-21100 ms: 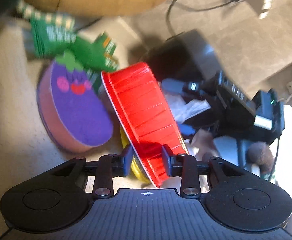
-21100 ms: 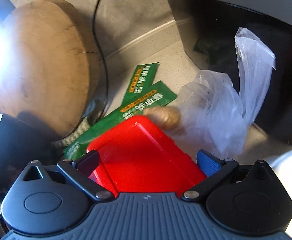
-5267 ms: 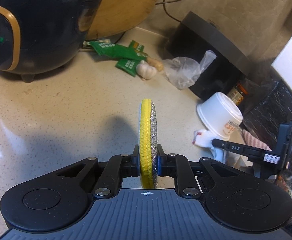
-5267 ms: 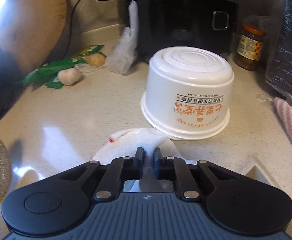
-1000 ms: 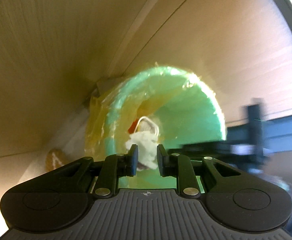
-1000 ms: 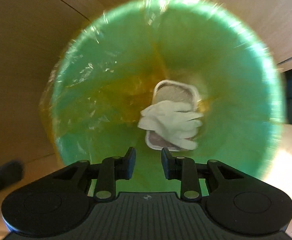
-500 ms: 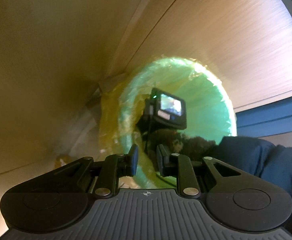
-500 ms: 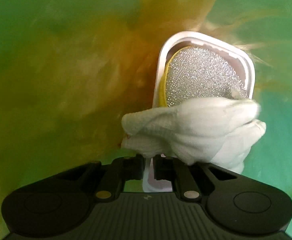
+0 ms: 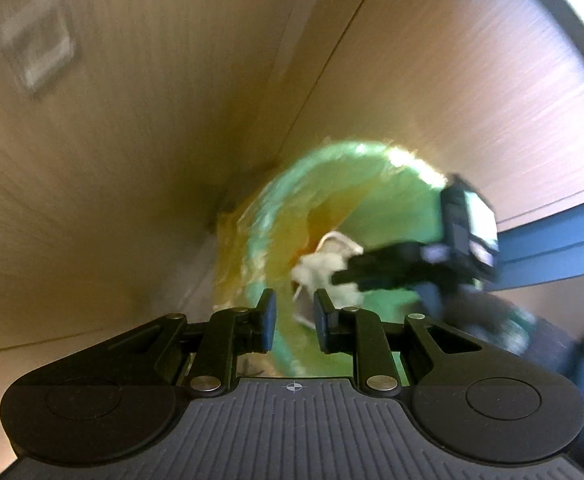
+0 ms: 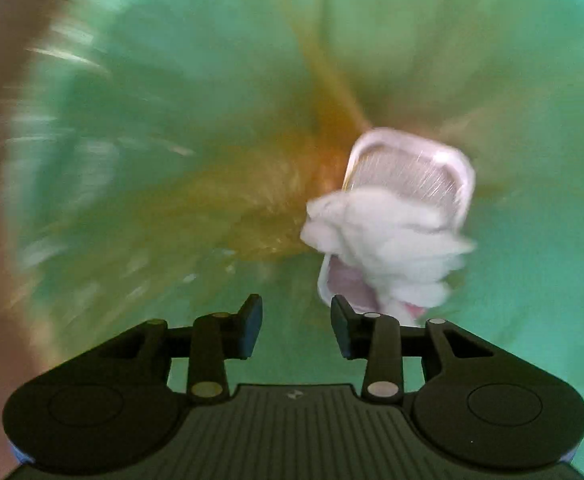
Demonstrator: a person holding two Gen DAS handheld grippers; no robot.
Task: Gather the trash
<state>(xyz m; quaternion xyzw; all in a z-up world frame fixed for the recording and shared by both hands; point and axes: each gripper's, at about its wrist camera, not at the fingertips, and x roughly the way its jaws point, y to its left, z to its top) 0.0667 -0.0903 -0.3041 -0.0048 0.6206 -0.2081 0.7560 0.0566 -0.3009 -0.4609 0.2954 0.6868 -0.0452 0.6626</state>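
At the bottom of the right wrist view, the right gripper [image 10: 295, 326] is hanging with its jaws spread and nothing between them. Beyond it, right of centre, a crumpled white tissue [image 10: 380, 240] is lying across a white tray [image 10: 412, 172] deep inside the green bin [image 10: 132, 80]. In the left wrist view, the left gripper [image 9: 294, 320] is showing a narrow empty gap between its jaws, while the bin sits past it, centre right, against wooden panels [image 9: 132, 140].

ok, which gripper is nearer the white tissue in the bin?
Right. The right gripper is open, down inside the green bin, just short of the tissue. The left gripper, also open, sits back outside the rim, farther away.
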